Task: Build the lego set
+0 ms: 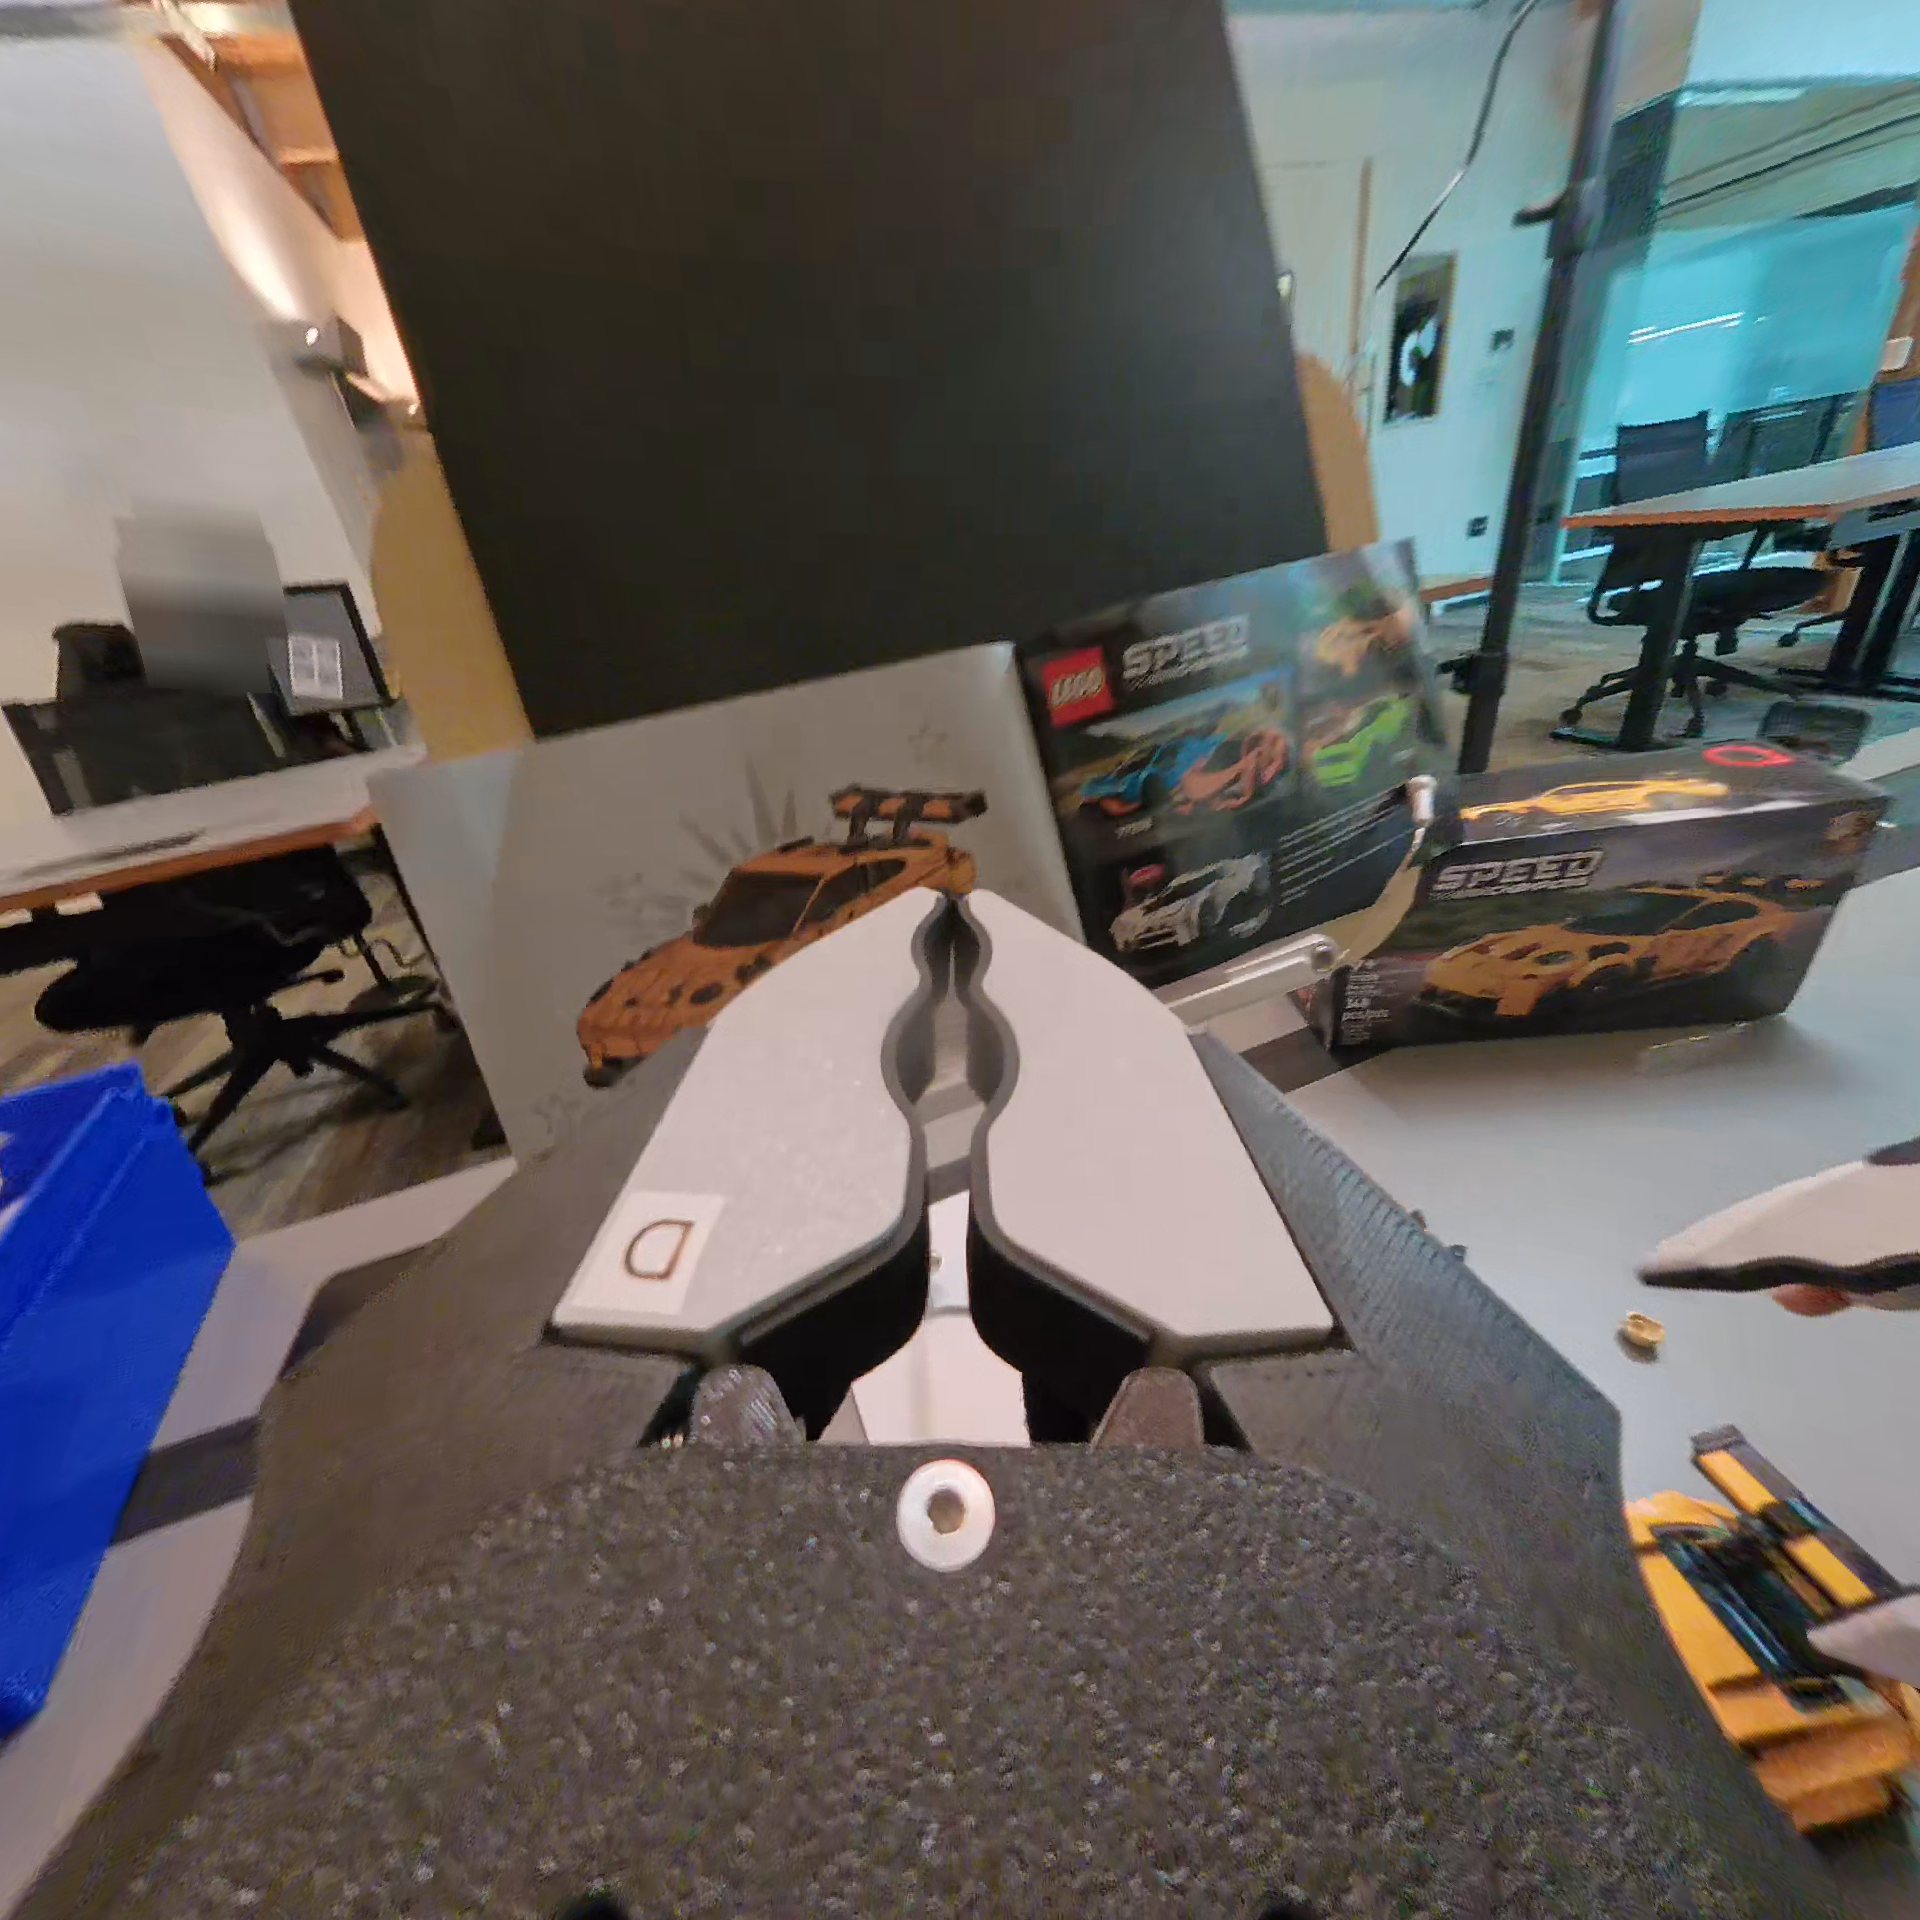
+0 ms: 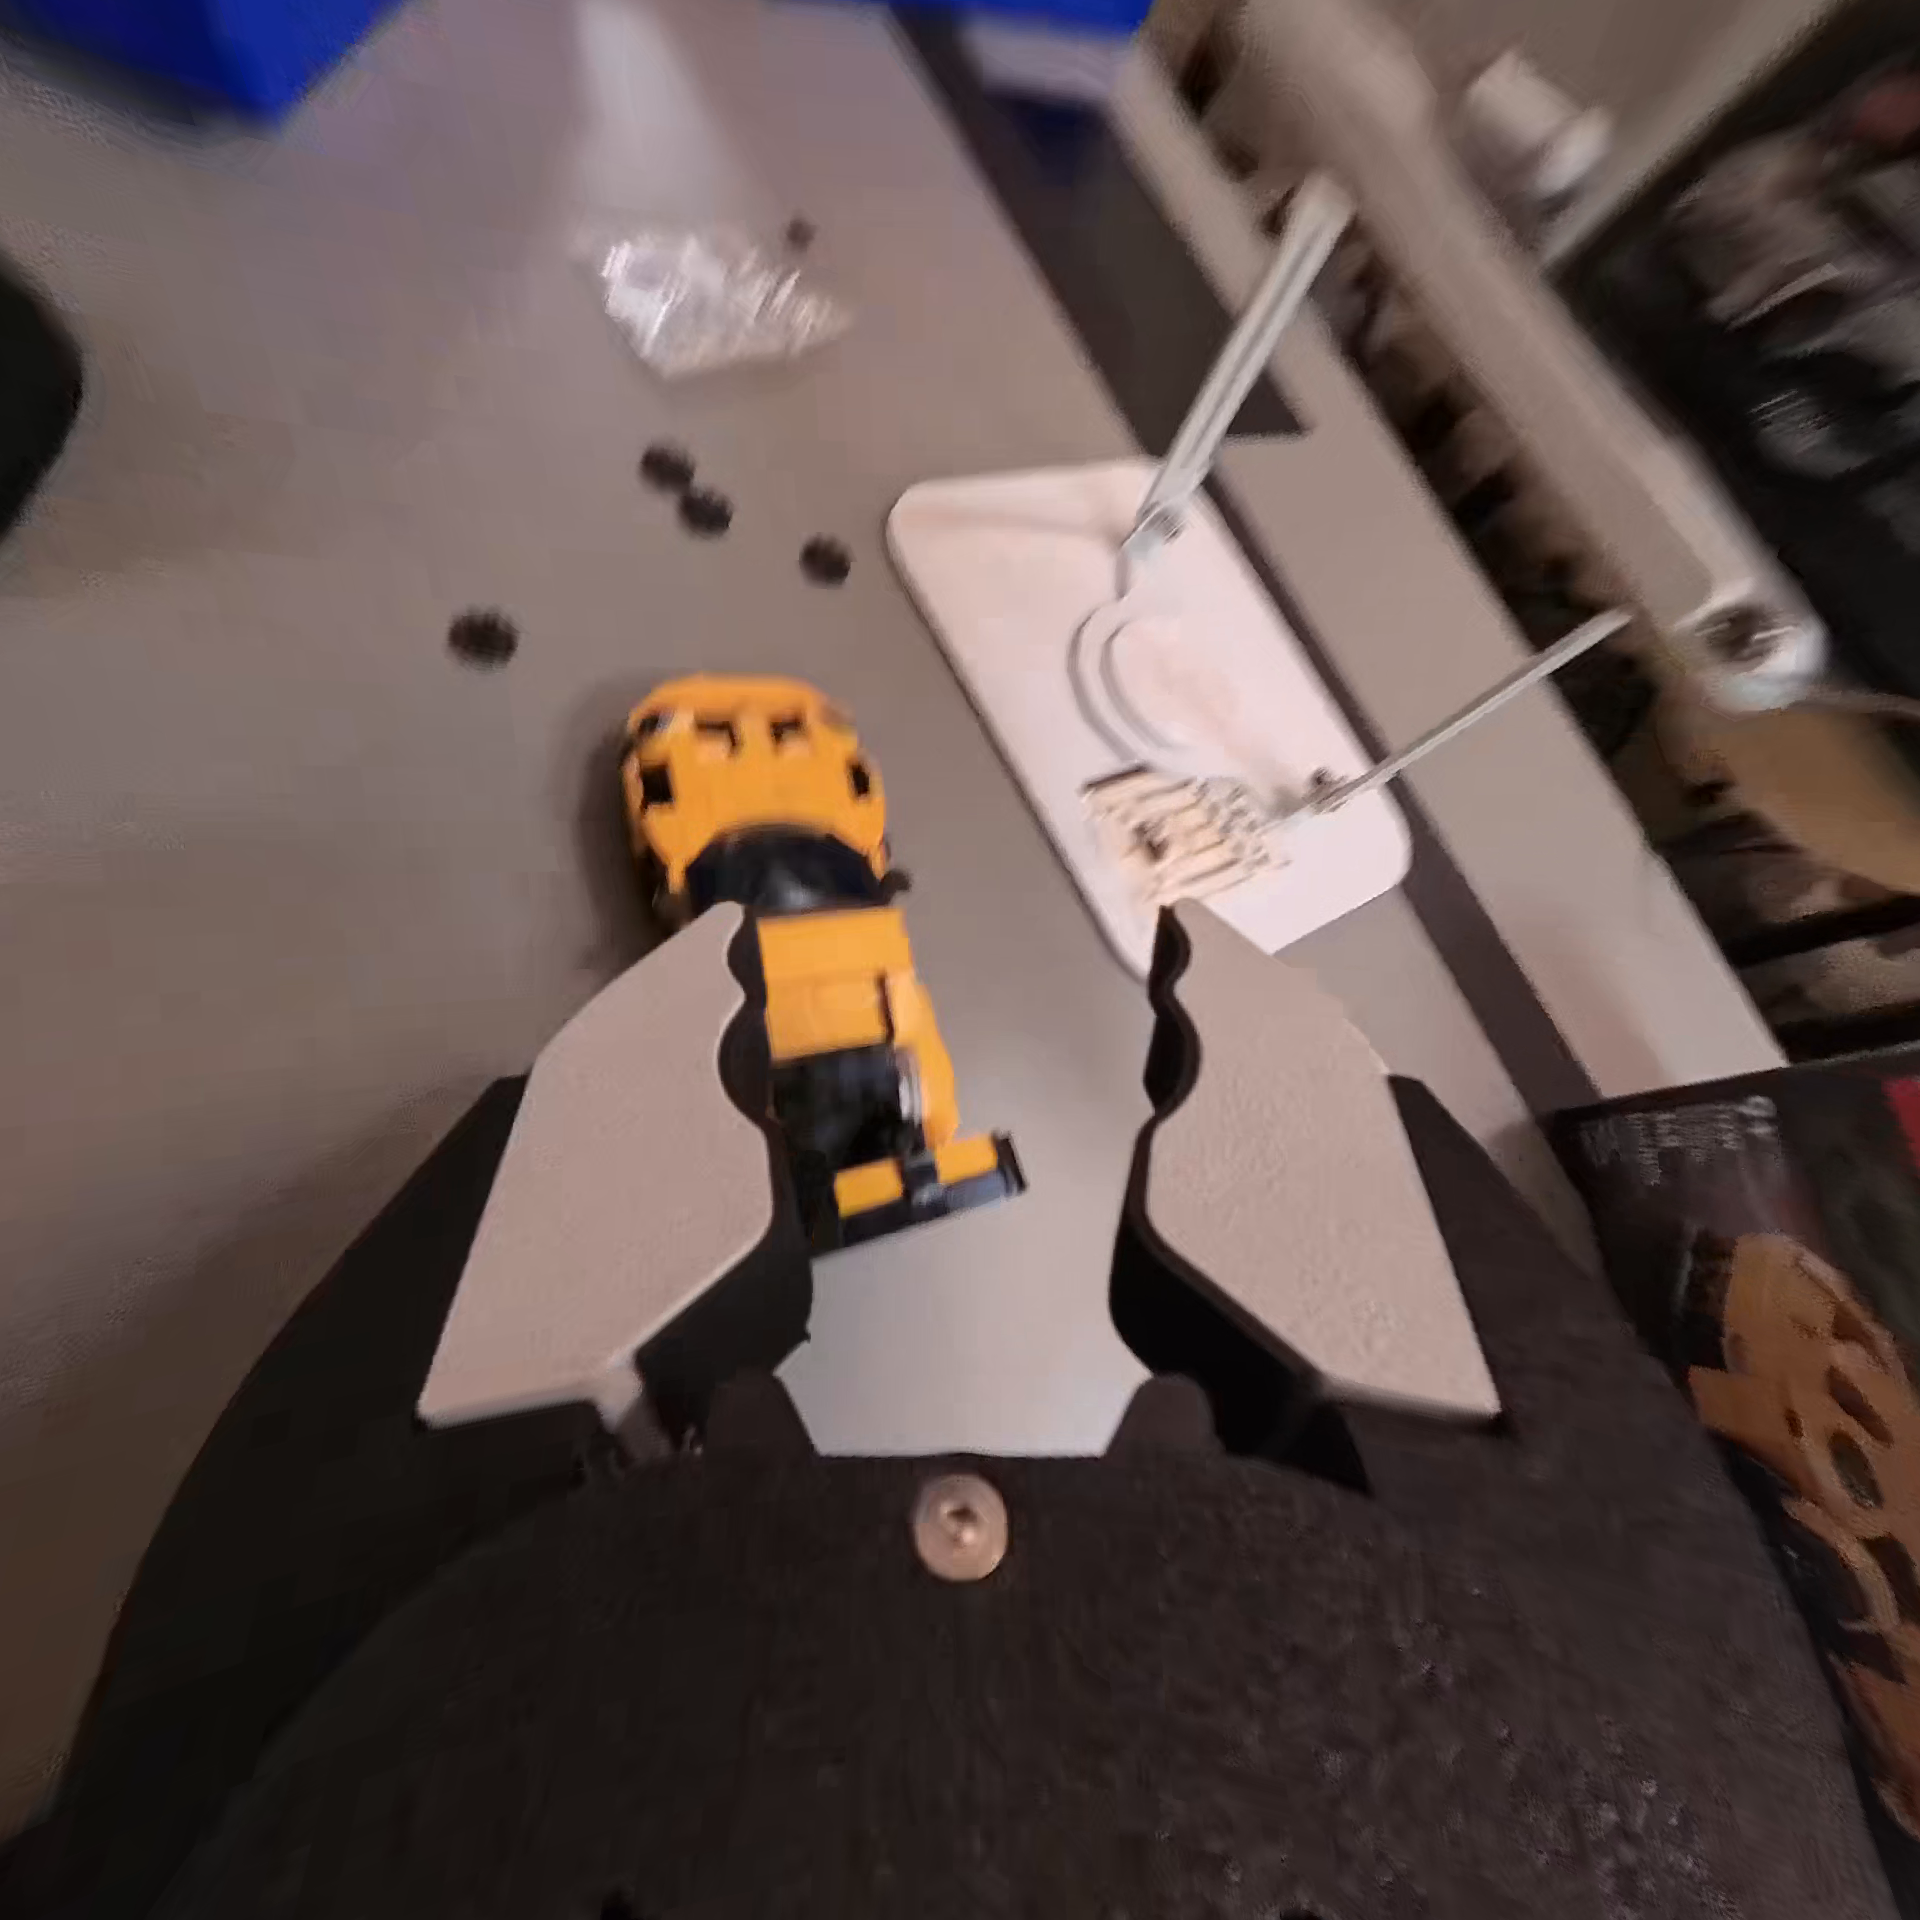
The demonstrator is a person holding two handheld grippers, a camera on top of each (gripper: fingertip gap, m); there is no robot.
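Note:
A yellow and black lego car (image 2: 764,790) lies on the grey table (image 2: 312,416), nose pointing away. My right gripper (image 2: 951,925) is open, with the car's rear half between its fingers, close against the left finger; I cannot tell if they touch. The view is blurred. My left gripper (image 1: 954,906) is shut and empty, held above the table in front of a propped instruction booklet (image 1: 727,831). The left wrist view shows the car (image 1: 1756,1621) at the lower right, with the right gripper's fingers (image 1: 1787,1236) around it.
Several small black round pieces (image 2: 483,634) and a clear plastic bag (image 2: 717,301) lie beyond the car. A white stand base (image 2: 997,582) with wire arms sits to the right. Two lego boxes (image 1: 1621,904) stand behind. A blue bin (image 1: 94,1351) is at the left. A small tan piece (image 1: 1640,1330) lies on the table. About 25 cm separates my left fingertips from my right. The left gripper is farther from the small tan piece (image 1: 1640,1330), some 35 cm, than the right, some 15 cm.

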